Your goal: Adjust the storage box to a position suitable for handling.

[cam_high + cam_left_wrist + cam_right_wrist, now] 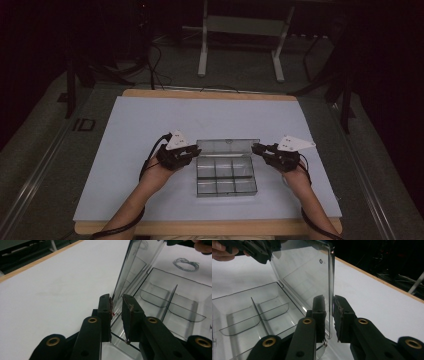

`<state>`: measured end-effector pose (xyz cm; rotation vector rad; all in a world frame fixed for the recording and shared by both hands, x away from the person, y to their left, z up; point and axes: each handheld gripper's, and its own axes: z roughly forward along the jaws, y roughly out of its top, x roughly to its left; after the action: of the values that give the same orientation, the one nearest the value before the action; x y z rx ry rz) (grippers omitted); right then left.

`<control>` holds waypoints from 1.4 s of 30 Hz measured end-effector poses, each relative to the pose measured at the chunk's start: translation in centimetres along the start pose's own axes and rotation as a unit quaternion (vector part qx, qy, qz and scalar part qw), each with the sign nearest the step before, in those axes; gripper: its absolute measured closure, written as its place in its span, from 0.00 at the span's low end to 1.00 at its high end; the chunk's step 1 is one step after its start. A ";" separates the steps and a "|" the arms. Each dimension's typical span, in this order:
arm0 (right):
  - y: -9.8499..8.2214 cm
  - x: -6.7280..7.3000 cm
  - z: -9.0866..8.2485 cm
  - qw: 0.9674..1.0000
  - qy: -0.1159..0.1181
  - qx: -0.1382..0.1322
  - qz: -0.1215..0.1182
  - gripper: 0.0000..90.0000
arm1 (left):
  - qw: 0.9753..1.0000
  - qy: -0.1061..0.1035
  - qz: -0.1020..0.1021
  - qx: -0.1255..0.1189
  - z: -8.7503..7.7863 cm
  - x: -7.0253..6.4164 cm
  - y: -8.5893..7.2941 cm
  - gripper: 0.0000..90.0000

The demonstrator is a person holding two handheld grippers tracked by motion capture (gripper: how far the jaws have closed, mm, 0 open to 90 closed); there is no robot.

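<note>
Clear divided box at mid-mat, lid raised upright along far edge. Left gripper pinching lid's left edge; right gripper pinching lid's right edge. Compartments hard to make out through clear plastic. Pale cord coil beyond box, blurred.

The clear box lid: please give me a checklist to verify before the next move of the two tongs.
1. Lid stands raised over the clear box: ok.
2. Left tongs straddle the lid's side edge: ok.
3. Right tongs straddle the other side edge: ok.
4. Pads press firmly on the lid: cannot tell, narrow gaps show.
5. Compartments hold nothing that could spill: ok.
6. Box lies flat on the white mat: ok.
</note>
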<state>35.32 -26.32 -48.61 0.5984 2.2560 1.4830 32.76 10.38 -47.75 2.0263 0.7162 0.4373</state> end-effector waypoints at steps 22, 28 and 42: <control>-0.9 -0.4 1.6 0.998 -0.030 -0.002 0.058 0.86 | 0.999 0.005 -0.046 -0.011 2.1 1.3 -0.7 0.89; -1.3 -0.3 2.0 0.997 -0.039 0.018 0.063 0.84 | 0.998 0.003 -0.057 -0.002 2.4 1.6 -0.7 0.88; -1.2 -0.3 2.8 0.993 -0.054 0.040 0.094 0.81 | 0.997 0.007 -0.078 0.000 3.5 2.0 -0.8 0.83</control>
<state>36.84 -24.79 -50.75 0.9164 2.2350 1.4128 36.03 9.72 -50.23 1.9514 0.8760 0.3602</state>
